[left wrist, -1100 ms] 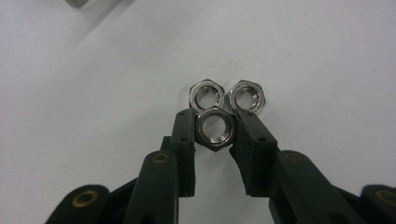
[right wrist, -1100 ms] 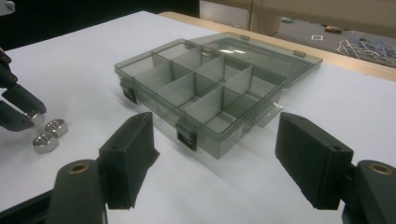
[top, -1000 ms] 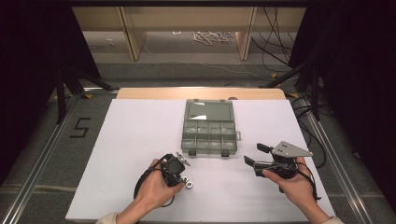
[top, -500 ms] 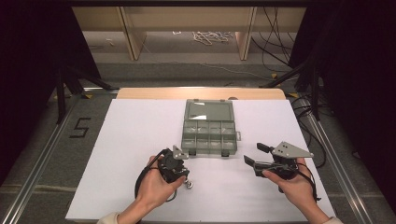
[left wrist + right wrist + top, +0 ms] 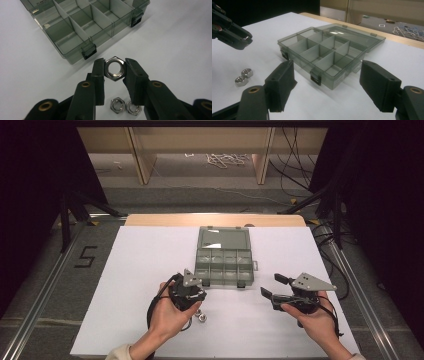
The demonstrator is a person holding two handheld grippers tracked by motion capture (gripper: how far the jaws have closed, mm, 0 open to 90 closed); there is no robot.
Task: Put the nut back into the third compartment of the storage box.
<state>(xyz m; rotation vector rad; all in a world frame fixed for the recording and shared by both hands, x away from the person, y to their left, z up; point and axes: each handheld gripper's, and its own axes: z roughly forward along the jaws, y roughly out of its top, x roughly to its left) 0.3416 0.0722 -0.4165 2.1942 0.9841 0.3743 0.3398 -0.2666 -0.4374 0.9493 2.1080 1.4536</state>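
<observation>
- Left gripper [image 5: 114, 68]: black jaws closed on a hex nut [image 5: 114, 68], pads pressing two opposite flats; the nut is bright metal, six-sided, bore facing the camera, held clear above the bench.
- Just below it, two loose nuts [image 5: 125, 106] of the same metal lie side by side on the bench, touching or nearly so; in the high view they sit beside the left hand [image 5: 167, 317].
- Right gripper [image 5: 327, 85]: jaws wide apart, nothing between the matte black pads; held low over the bench to the right of the box, in the right hand [image 5: 312, 317].
- Compartment box [image 5: 223, 265]: smoky translucent plastic, rectangular, thin dividers forming two rows of cells, the visible cells bare; two dark latches on the near wall; lid [image 5: 223, 239] lying open flat behind it.
- Bench [image 5: 135, 270]: smooth white sheet over a pale wooden top whose far edge shows.
- Room: dark curtains at both sides, grey floor, cables and a coil of cord on the floor beyond.
- Writing: a "5" [image 5: 85, 256] marked on the floor to the left.
</observation>
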